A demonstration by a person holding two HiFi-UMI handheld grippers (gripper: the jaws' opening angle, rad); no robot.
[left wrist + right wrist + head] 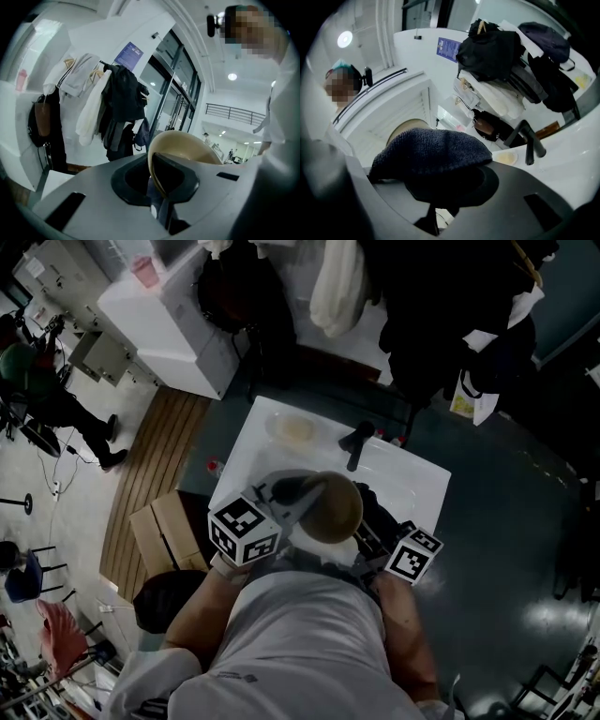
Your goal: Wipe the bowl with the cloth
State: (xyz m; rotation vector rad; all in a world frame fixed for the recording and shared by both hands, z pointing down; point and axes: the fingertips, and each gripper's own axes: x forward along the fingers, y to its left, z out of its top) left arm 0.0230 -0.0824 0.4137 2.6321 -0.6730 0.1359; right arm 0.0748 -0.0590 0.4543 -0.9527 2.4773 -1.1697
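Note:
A tan bowl is held tipped on its side over the white sink. My left gripper is shut on its rim. In the left gripper view the rim of the bowl runs between the jaws of the left gripper, one jaw inside the bowl and one outside. My right gripper is shut on a dark blue cloth just right of the bowl. In the right gripper view the cloth bulges over the right gripper, and the bowl shows close behind it.
A black faucet stands at the back of the sink, with a small dish to its left. Coats and bags hang behind. A cardboard box sits on the floor at left, near a white cabinet.

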